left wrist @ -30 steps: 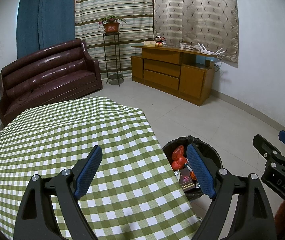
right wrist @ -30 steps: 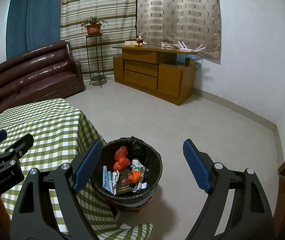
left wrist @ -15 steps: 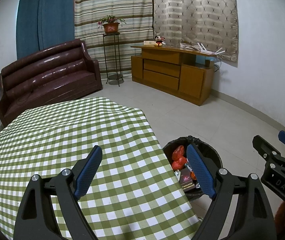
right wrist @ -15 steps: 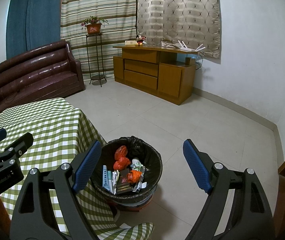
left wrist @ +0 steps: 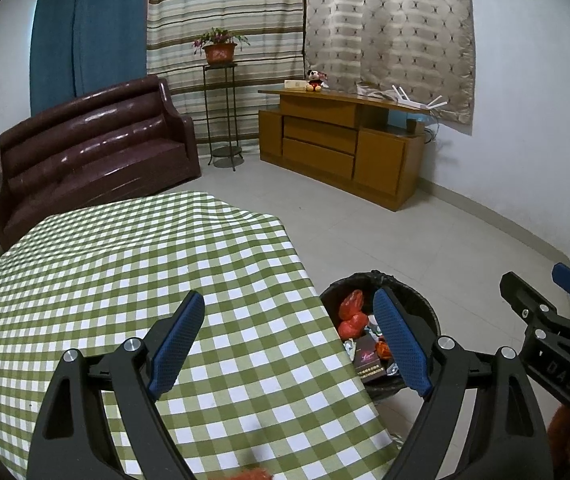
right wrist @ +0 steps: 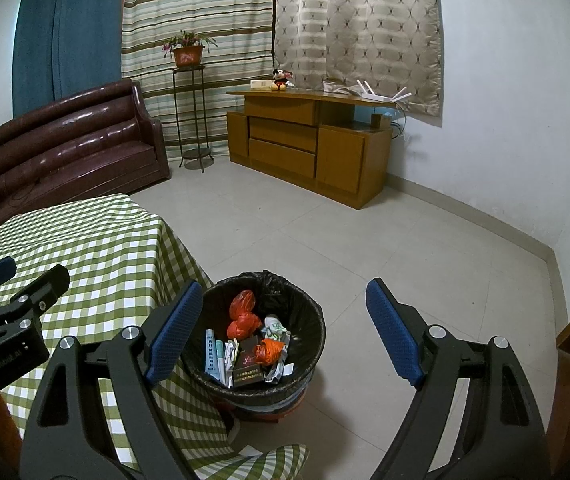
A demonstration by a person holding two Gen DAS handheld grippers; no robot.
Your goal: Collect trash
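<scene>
Both grippers wide and empty, left gripper (left wrist: 289, 344) over the green-checked surface (left wrist: 125, 280), right gripper (right wrist: 281, 332) above the black-lined trash bin (right wrist: 313, 320) on the floor just beside the surface's edge, bin holding red bags (right wrist: 243, 316), a dark carton (right wrist: 249, 368) and crumpled wrappers.

Left gripper (left wrist: 289, 344) gapes empty over checkered tablecloth (left wrist: 125, 280) beside trash bin (left wrist: 425, 312).

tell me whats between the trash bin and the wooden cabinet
Only bare tiled floor lies between the trash bin and wooden cabinet, clearest in the right wrist view.
</scene>
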